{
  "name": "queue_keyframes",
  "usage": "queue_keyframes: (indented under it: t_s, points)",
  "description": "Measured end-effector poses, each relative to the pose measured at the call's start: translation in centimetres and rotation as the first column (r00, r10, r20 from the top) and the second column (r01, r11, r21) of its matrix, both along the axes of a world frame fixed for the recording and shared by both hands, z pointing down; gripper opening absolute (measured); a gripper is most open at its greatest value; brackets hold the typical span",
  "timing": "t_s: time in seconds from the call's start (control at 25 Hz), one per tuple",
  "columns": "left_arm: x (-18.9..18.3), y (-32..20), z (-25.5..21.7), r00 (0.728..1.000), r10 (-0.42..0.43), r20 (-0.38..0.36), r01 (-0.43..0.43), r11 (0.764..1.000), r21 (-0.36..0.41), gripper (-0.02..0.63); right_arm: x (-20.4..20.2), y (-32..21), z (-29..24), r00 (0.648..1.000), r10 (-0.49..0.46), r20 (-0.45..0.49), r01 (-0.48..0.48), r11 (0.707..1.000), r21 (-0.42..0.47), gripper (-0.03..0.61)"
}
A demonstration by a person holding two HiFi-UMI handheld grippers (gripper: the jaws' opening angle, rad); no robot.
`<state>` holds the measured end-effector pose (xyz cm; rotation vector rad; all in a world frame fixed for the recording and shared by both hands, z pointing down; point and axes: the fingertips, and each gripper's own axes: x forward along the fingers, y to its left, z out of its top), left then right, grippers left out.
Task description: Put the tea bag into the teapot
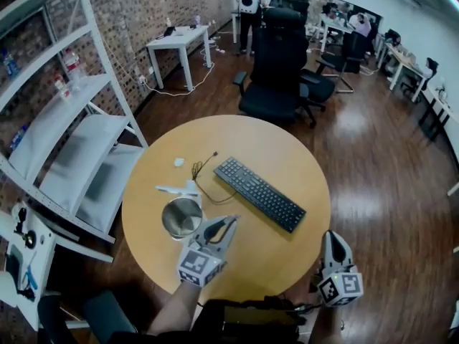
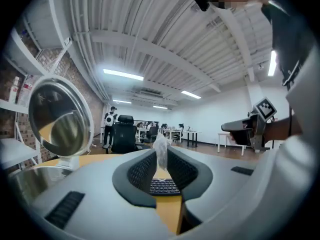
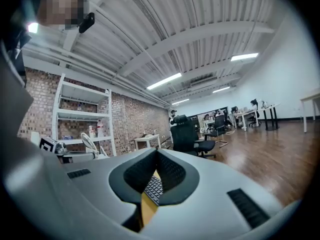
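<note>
A steel teapot (image 1: 181, 217) stands open on the round wooden table (image 1: 287, 156), left of centre. In the left gripper view its round lid (image 2: 60, 119) is tipped up above the pot's rim (image 2: 27, 179). My left gripper (image 1: 231, 221) hovers just right of the pot and is shut on a pale, translucent tea bag (image 2: 161, 149), which sticks up between the jaw tips. My right gripper (image 1: 332, 236) hangs off the table's lower right edge. Its jaws (image 3: 157, 151) meet at the tips with nothing between them.
A black keyboard (image 1: 259, 193) lies diagonally across the table's middle, with a thin cable (image 1: 204, 172) beside it. A small white scrap (image 1: 178, 162) lies behind the pot. A white shelf unit (image 1: 64, 135) stands to the left and a black office chair (image 1: 276, 70) beyond the table.
</note>
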<state>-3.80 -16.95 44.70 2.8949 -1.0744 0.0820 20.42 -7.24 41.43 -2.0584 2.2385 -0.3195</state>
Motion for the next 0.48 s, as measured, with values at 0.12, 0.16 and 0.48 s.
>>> queue_keyframes:
  t_s: [0.12, 0.16, 0.48]
  points:
    - [-2.7, 0.5, -1.0, 1.000, -0.019, -0.008, 0.019, 0.999, 0.039, 0.049, -2.5, 0.1, -0.4, 1.000, -0.024, -0.010, 0.024, 1.000, 0.013, 0.011]
    - [-3.7, 0.7, -1.1, 1.000, -0.031, -0.003, 0.031, 0.998, 0.051, 0.049, -3.5, 0.0, -0.3, 0.999, -0.038, -0.019, 0.038, 0.999, 0.015, 0.011]
    - [-12.9, -0.3, -1.8, 0.979, -0.205, 0.013, 0.203, 0.974, 0.104, 0.049, -10.5, -3.9, 0.0, 0.982, -0.186, -0.030, 0.187, 0.981, 0.045, 0.011]
